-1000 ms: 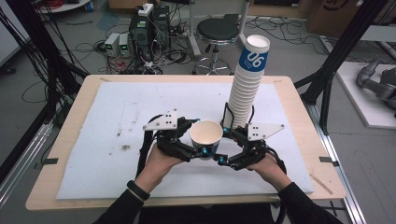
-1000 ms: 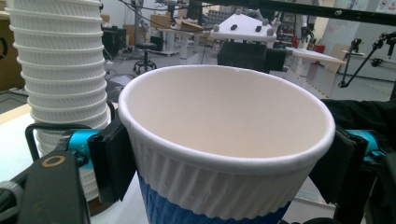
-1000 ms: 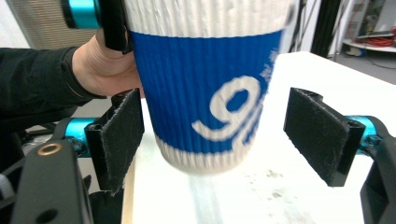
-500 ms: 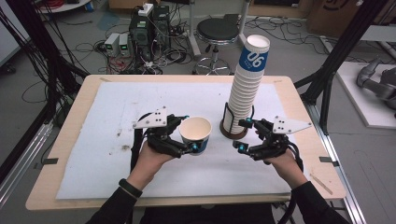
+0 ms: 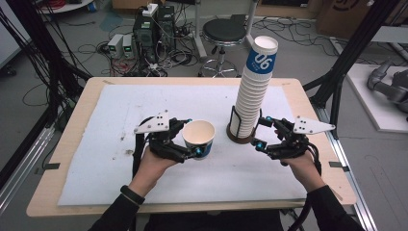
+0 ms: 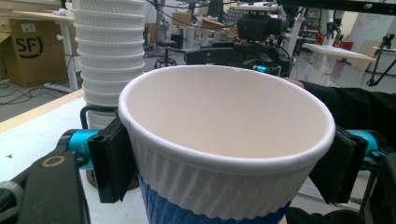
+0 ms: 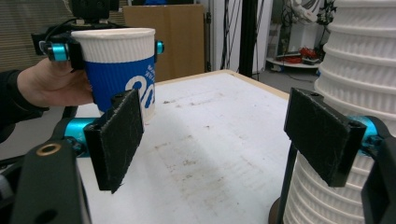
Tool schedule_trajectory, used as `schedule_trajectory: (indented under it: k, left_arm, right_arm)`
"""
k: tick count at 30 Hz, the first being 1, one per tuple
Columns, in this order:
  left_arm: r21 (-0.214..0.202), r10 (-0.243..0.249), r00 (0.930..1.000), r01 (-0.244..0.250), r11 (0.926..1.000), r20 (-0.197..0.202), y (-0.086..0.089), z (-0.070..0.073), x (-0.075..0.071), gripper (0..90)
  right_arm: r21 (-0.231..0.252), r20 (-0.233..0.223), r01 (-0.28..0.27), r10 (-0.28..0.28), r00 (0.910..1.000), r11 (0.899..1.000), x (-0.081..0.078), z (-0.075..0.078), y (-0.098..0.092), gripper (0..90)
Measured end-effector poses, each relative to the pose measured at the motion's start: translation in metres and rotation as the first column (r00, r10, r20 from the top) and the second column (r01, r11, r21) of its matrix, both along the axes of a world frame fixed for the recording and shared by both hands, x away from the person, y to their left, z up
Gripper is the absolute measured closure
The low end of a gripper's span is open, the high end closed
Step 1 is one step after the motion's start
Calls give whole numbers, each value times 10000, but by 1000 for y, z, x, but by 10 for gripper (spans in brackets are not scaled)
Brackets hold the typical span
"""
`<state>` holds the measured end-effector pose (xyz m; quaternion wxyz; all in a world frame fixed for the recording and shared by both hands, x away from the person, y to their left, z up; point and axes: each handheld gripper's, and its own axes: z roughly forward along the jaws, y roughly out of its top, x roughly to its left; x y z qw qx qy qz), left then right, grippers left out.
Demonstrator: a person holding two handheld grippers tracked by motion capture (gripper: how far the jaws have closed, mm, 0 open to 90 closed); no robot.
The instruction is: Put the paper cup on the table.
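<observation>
Paper cup [image 5: 198, 138] upright in level left gripper [image 5: 196, 139]

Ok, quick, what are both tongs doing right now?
Left tongs: closed on the paper cup, holding it upright.
Right tongs: open, empty, beside the cup stack.

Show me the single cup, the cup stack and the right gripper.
single cup [image 5: 198, 138], high view, on its inner wall.
cup stack [image 5: 254, 91], high view, on the ribbed side halfway up.
right gripper [image 5: 260, 132], high view, midway between its open jaws.
</observation>
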<state>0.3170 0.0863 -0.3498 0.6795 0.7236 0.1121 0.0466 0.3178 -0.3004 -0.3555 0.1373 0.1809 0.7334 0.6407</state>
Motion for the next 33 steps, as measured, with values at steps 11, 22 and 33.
schedule_trajectory:
  k: [11,22,33]
  left_arm:
    - [30,333,9994,-333,9994,28,7,3,-1,211]
    - [355,1271,9907,-1289,9910,480,22,8,2,211]
    - [-415,2454,9691,-2443,9688,251,46,7,13,210]
  right_arm:
    - [10,104,296,-296,9995,9996,2,2,-7,204]
    - [-46,212,420,-419,9989,9991,3,2,-10,205]
    - [-12,48,529,-529,9986,9986,6,-1,-12,205]
